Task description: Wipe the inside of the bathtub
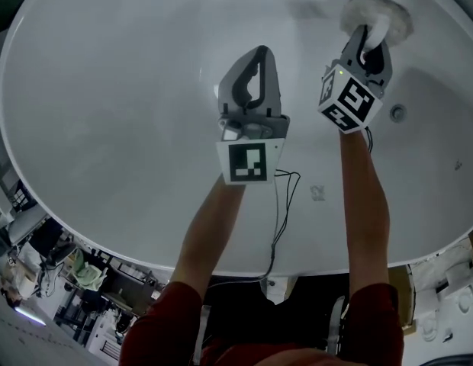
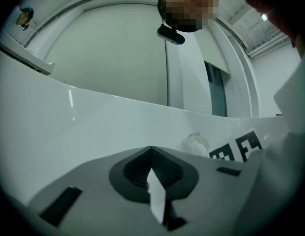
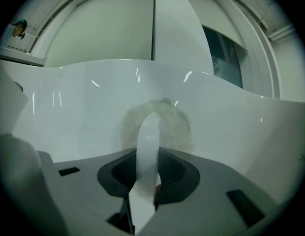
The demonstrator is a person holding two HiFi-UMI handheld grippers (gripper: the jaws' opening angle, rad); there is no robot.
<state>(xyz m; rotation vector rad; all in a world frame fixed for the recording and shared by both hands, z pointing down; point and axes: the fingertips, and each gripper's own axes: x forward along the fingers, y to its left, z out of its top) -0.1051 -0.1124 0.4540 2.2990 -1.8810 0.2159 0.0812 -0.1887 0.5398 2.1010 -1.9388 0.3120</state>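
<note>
Two grippers reach down into a white bathtub [image 1: 107, 90] in the head view. The right gripper [image 1: 370, 35] is far up the tub's inner wall, its jaws closed on a white strap [image 3: 147, 141] that arches out of a round fluffy pad [image 1: 389, 12]. The pad lies flat against the tub wall just beyond the jaw tips, above and to the left of the round drain [image 1: 398, 113].

The left gripper [image 1: 261, 53] hangs beside it nearer the middle of the tub, apart from the pad. Its jaws meet at the tips, with only a thin pale sliver showing behind them and nothing seen in their hold.

Each gripper carries a cube with black-and-white square markers, the left cube [image 1: 248, 161] facing the head camera squarely and the right cube [image 1: 349, 101] tilted. A small mark [image 1: 318, 193] on the tub's near wall is too small to read. A thin dark cable [image 1: 281, 204] hangs from the left gripper.
</note>
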